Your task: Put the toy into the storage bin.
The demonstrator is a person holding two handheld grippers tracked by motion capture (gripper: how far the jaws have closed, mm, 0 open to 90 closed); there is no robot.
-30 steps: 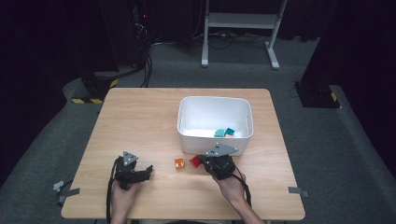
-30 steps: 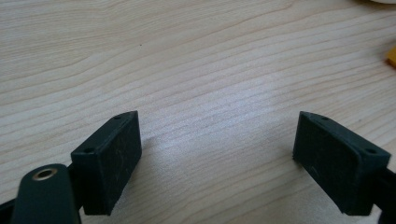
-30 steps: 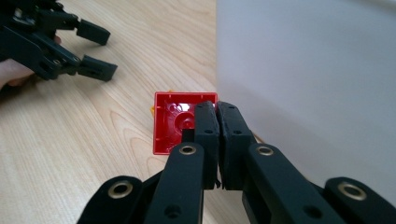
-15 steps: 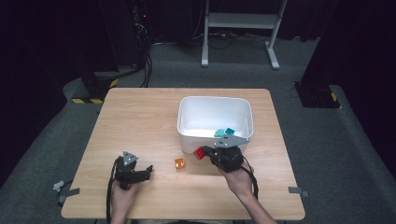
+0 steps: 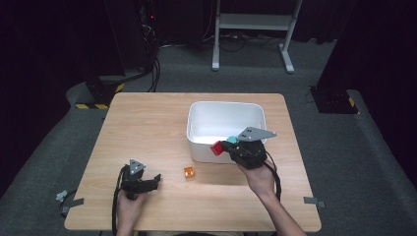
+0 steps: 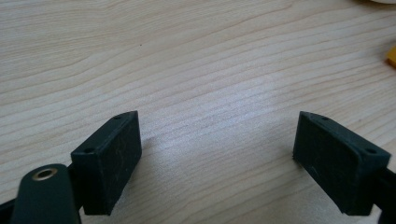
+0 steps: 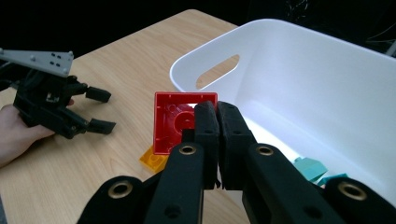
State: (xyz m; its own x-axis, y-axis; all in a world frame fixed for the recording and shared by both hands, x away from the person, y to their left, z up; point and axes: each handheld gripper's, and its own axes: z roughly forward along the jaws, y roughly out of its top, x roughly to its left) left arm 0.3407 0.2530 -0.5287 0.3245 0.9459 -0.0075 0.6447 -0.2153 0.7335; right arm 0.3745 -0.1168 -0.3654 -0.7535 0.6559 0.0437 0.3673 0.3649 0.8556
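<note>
While the right gripper (image 7: 212, 122) pinches the red brick (image 7: 180, 121) by 1 wall, jaws clamped on it at the white bin's (image 5: 196, 129) near rim, drop-in isn't done. Teal pcs (image 7: 312, 169) already lie inside; orange brick (image 5: 190, 172) is left. Red: square, hollow underside showing. Left gripper (image 5: 152, 179) rests w/ jaws apart, nothing between.

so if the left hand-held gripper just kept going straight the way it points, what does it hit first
Probably nothing soon: the left hand-held gripper, jaws open, looks along bare wooden table. The orange brick sits off to the side of that line, though depth is hard to judge.
</note>
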